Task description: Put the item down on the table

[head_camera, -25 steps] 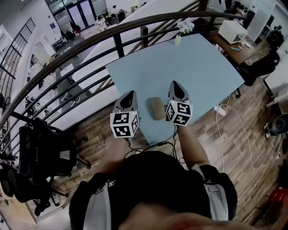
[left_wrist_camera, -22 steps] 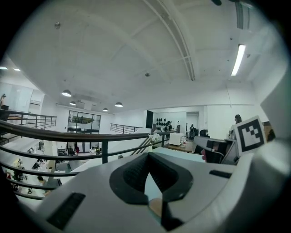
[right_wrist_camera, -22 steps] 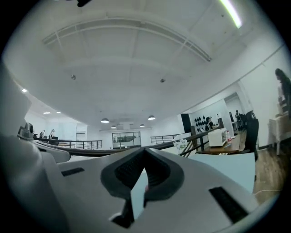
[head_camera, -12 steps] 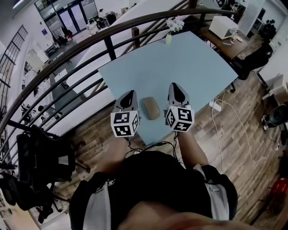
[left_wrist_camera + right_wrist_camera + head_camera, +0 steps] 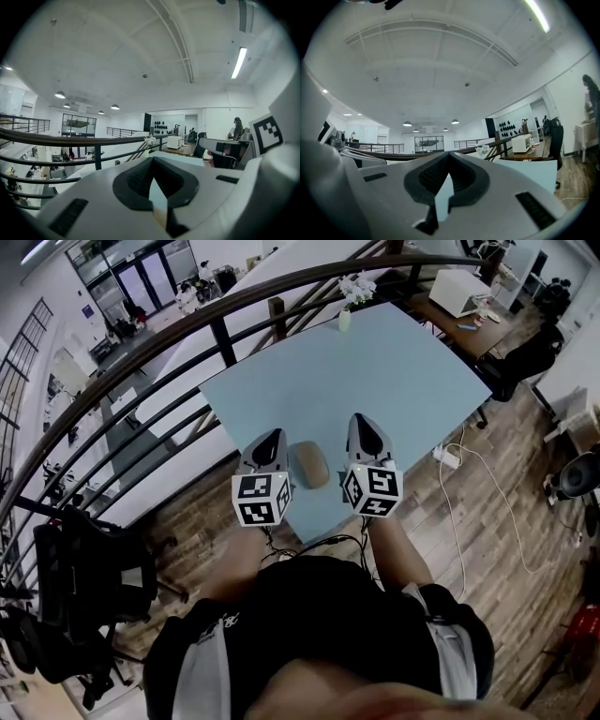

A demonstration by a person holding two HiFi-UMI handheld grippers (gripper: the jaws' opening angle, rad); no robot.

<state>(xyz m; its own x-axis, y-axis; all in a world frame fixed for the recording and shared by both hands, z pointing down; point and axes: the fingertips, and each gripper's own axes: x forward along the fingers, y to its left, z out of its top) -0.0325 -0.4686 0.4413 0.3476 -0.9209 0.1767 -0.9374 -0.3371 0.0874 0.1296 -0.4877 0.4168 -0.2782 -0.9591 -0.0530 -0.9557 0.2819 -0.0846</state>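
Observation:
A tan oval item [image 5: 309,465] lies flat on the light blue table [image 5: 403,371], close to its near edge. My left gripper [image 5: 270,441] hovers just left of it and my right gripper [image 5: 361,423] just right of it, neither touching it. In the left gripper view the jaws [image 5: 152,160] meet at the tips with nothing between them. The right gripper view shows its jaws [image 5: 449,159] shut and empty too, pointing level across the table. The item is hidden in both gripper views.
A black railing [image 5: 216,334] curves along the table's far and left sides. A vase of white flowers [image 5: 349,294] stands at the far corner. Beyond are a desk with a white box [image 5: 459,292], a black chair [image 5: 84,568] lower left, and cables on the wooden floor [image 5: 469,484].
The head view has shifted a little, so the table and item sit slightly further left. Both grippers stay shut on either side of the item.

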